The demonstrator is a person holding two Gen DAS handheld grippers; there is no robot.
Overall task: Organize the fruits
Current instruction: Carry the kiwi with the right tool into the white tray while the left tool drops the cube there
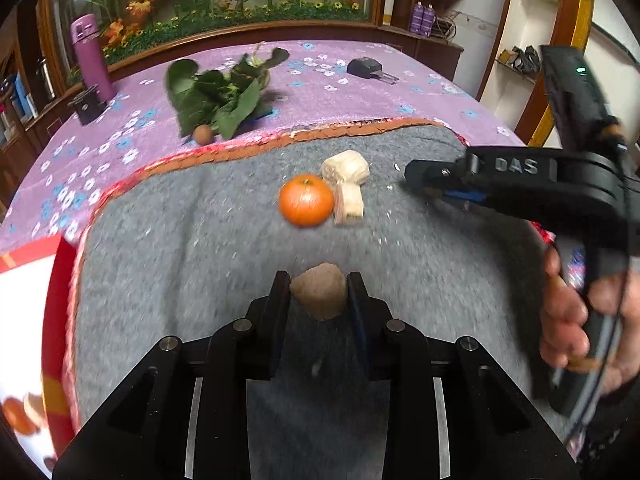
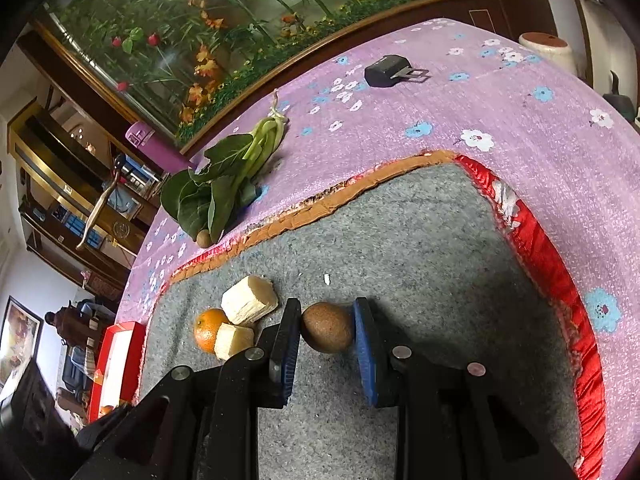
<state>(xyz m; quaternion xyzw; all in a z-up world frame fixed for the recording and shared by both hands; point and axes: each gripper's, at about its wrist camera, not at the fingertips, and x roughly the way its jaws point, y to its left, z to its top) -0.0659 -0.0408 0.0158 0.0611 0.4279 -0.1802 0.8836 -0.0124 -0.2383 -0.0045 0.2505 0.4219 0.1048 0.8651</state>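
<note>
My left gripper point(image 1: 319, 294) is shut on a tan lumpy piece point(image 1: 320, 296) and holds it above the grey mat point(image 1: 180, 260). An orange point(image 1: 306, 199) lies on the mat beside two pale cut chunks point(image 1: 347, 184). My right gripper point(image 2: 327, 326) is shut on a small round brown fruit point(image 2: 327, 327) over the grey mat point(image 2: 420, 260). The orange point(image 2: 206, 329) and the pale chunks point(image 2: 249, 300) lie to its left. The right gripper also shows at the right of the left wrist view point(image 1: 424, 178), with its jaws hard to read there.
Leafy greens point(image 1: 224, 92) and a small brown fruit point(image 1: 203, 134) lie on the purple flowered cloth point(image 1: 320, 92). A purple bottle point(image 1: 91, 56) and black devices point(image 1: 366, 68) stand at the back. A red-rimmed white tray point(image 1: 28, 300) with fruit is at the left.
</note>
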